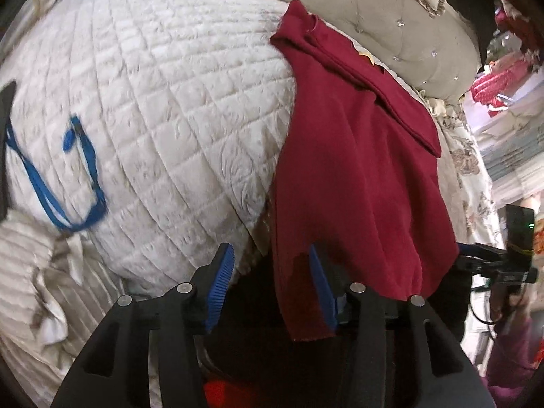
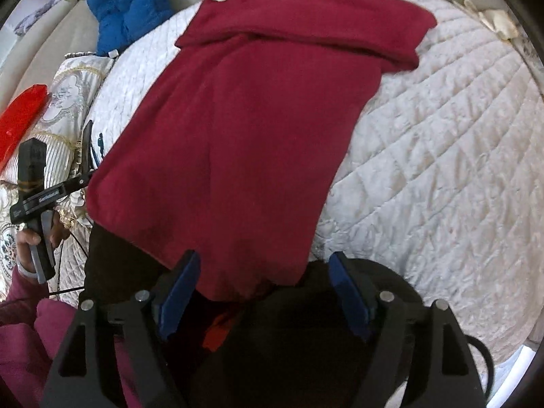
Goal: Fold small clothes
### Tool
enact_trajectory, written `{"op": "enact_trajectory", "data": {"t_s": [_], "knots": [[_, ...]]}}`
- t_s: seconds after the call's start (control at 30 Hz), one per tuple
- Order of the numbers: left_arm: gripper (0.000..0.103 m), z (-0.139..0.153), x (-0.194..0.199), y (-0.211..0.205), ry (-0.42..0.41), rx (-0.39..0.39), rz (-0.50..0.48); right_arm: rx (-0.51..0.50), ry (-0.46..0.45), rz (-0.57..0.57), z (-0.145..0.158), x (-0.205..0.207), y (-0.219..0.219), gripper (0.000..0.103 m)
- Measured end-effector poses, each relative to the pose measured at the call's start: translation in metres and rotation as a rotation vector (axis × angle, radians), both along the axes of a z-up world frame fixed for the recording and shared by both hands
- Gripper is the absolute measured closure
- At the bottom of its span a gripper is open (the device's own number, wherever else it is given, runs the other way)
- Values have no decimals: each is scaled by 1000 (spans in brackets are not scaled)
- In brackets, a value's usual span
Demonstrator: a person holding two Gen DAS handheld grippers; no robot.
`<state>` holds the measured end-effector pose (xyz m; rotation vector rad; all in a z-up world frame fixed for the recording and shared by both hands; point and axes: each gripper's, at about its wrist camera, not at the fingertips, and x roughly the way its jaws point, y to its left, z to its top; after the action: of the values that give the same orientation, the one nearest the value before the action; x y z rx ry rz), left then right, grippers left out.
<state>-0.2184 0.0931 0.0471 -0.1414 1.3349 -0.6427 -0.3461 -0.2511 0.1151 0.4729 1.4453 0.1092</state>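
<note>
Two hand-held grippers, the left hand-held gripper point(image 1: 270, 273) and right hand-held gripper point(image 2: 263, 284), are released at the dark red shirt's point(image 2: 238, 129) bottom edge on the bed point(image 2: 425, 136); pinch both corners evenly.

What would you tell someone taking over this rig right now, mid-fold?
Left claw: open, at the near hem of the dark red knit garment, gripping nothing.
Right claw: open, straddling the same near hem, not closed.
Garment lies on the white quilted bedspread, near edge hanging off the bed.
Done: far end folded over into a band.
Left: grasp the hem and fold it up, probably.
</note>
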Motion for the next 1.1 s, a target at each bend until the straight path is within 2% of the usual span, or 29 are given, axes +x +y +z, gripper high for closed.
{"op": "enact_trajectory", "data": {"t_s": [0.17, 0.23, 0.33, 0.43, 0.57, 0.63, 0.7, 0.77, 0.87, 0.93, 0.97, 1.0, 1.1], "knots": [[79, -1, -2, 6, 56, -49, -19, -4, 34, 41, -9, 9, 9, 21], [78, 1, -2, 13, 85, -110, -16, -2, 44, 56, -11, 10, 12, 20], [71, -1, -4, 14, 121, -172, -15, 15, 63, 73, -18, 12, 19, 19], [71, -7, -6, 6, 125, -146, -35, 10, 68, 104, -22, 14, 27, 18], [71, -9, -1, 2, 145, -164, -20, 77, 25, 89, -20, 12, 31, 21], [71, -10, -1, 1, 145, -162, -19, 92, -21, 59, -16, 10, 30, 31], [71, -10, -1, 0, 146, -157, -23, 98, -72, 37, -10, 6, 25, 59], [71, -9, -2, 1, 145, -151, -33, 121, -124, 10, -2, 1, 21, 69], [71, -7, -3, -2, 140, -146, -57, 160, -163, 7, 3, -6, 19, 69], [71, -9, -2, -2, 156, -154, -54, 176, -126, 14, -3, -9, 17, 63], [71, -11, -2, -3, 164, -157, -52, 197, -109, 2, -8, -9, 18, 53], [71, -13, -3, -4, 174, -164, -51, 222, -101, -13, -13, -10, 18, 50], [70, -17, -4, -2, 193, -181, -40, 221, -122, 1, -14, -6, 33, 48]]}}
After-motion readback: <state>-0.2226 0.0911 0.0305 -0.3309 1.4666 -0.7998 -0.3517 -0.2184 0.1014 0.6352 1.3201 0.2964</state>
